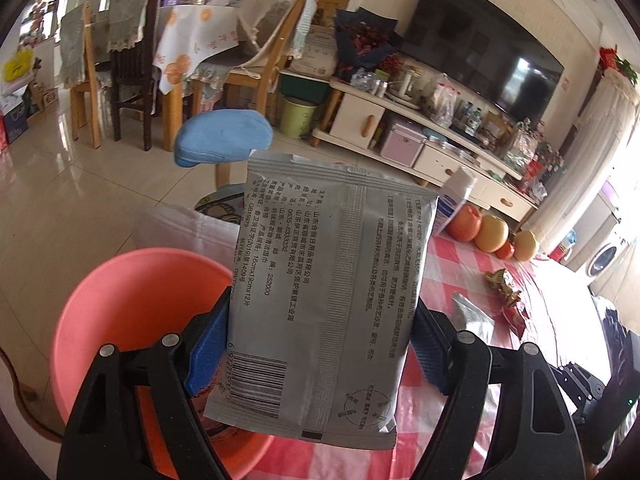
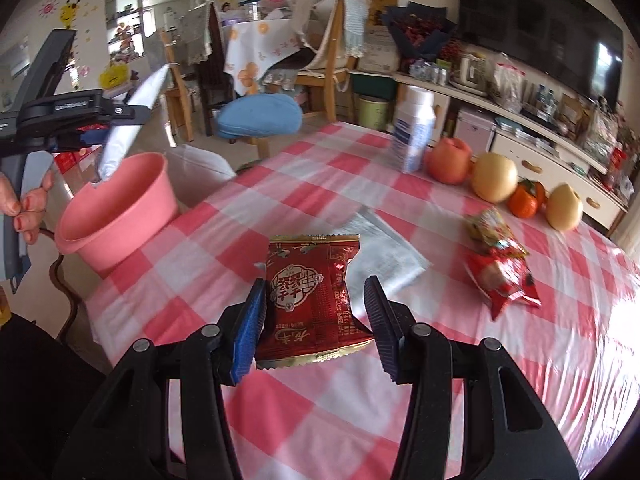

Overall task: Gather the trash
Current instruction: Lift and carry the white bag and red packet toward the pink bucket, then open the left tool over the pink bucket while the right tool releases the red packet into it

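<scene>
My left gripper (image 1: 320, 346) is shut on a grey printed packet (image 1: 328, 280), which stands upright between the blue pads above the near rim of the pink basin (image 1: 132, 300). The right wrist view shows that same left gripper (image 2: 94, 130) at the upper left, holding the grey packet (image 2: 132, 120) tilted over the pink basin (image 2: 116, 208), with a person's hand (image 2: 28, 200) on its handle. My right gripper (image 2: 316, 320) is shut on a red snack packet (image 2: 316, 300) and holds it just above the checked tablecloth (image 2: 440, 380).
A flat silver wrapper (image 2: 384, 248) and crumpled red and yellow wrappers (image 2: 500, 268) lie on the table. Fruit (image 2: 492, 176) and a white bottle (image 2: 414, 132) stand along the far edge. Beyond are a blue stool (image 2: 260, 116), chairs and a TV cabinet (image 2: 540, 152).
</scene>
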`<move>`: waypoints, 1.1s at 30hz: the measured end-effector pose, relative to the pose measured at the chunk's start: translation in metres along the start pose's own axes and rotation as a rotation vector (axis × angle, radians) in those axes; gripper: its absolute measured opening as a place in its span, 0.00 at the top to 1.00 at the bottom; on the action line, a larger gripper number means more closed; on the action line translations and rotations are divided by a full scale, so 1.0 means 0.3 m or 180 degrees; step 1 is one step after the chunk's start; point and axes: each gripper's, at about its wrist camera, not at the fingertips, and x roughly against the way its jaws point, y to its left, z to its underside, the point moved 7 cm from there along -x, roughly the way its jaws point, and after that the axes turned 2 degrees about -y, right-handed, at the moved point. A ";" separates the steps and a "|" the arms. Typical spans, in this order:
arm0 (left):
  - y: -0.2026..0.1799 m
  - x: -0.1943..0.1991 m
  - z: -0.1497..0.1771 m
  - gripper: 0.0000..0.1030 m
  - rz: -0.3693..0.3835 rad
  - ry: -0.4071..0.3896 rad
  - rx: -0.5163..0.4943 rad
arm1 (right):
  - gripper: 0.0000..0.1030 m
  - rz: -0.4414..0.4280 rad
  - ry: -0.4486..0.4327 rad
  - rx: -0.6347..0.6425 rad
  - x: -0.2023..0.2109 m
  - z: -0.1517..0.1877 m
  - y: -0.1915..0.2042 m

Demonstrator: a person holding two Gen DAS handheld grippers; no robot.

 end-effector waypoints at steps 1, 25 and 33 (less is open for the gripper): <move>0.019 0.000 0.001 0.23 -0.0028 -0.0003 0.0030 | 0.50 -0.0047 -0.0010 0.0052 -0.009 -0.020 0.036; 0.535 -0.008 0.047 0.22 -0.0934 0.0063 0.0967 | 0.46 -0.0962 0.0013 0.1084 -0.226 -0.283 0.788; 0.554 0.034 0.021 0.18 -0.1186 -0.0086 0.0848 | 0.18 -0.0899 -0.0169 0.0801 -0.217 -0.259 0.740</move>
